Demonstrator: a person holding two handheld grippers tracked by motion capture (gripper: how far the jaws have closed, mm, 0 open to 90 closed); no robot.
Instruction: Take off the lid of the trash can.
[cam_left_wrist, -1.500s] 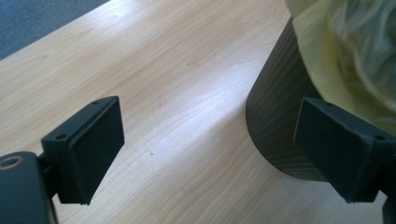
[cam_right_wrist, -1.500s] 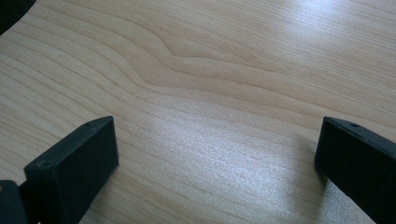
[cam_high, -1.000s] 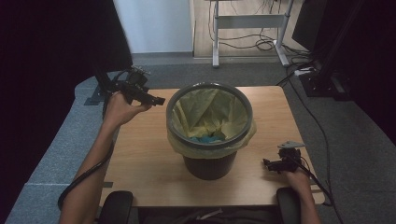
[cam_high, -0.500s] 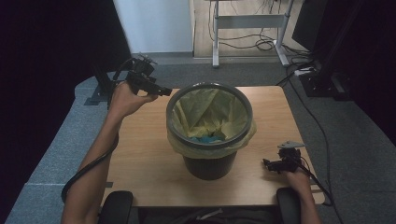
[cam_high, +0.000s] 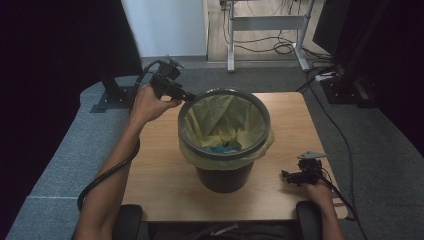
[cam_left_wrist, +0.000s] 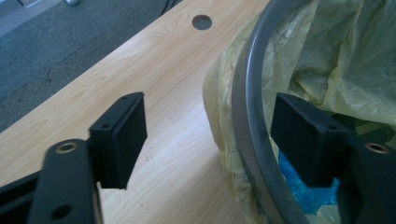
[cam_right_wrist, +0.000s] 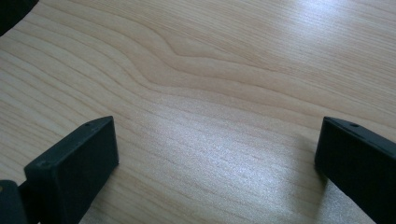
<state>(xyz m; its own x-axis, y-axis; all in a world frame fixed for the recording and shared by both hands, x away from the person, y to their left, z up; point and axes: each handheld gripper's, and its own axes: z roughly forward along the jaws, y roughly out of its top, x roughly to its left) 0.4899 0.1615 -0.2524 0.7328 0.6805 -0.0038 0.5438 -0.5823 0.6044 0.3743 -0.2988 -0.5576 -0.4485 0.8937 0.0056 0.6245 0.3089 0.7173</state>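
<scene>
A dark waste bin (cam_high: 223, 175) with a grey rim ring (cam_high: 260, 110) and a yellow liner bag (cam_high: 220, 120) stands mid-table; something blue (cam_high: 222, 148) lies inside. My left gripper (cam_high: 187, 96) is open at the bin's far-left rim. In the left gripper view the grey rim ring (cam_left_wrist: 247, 116) and the yellow liner bag (cam_left_wrist: 219, 107) pass between the spread jaws, one jaw outside, one over the inside. My left gripper (cam_left_wrist: 208, 133) is not touching them. My right gripper (cam_high: 286, 176) rests open near the table's front right; my right gripper (cam_right_wrist: 215, 149) has bare wood between its jaws.
The wooden table (cam_high: 150, 165) has a cable hole (cam_left_wrist: 201, 21) past the bin. Grey carpet (cam_high: 65, 160) surrounds it. A black stand base (cam_high: 112, 97) sits at far left, a desk frame (cam_high: 265, 22) and cables (cam_high: 325, 75) beyond.
My left gripper has moved away from me and to the right, from beside the bin's left side up to its far-left rim. The right gripper has stayed put.
</scene>
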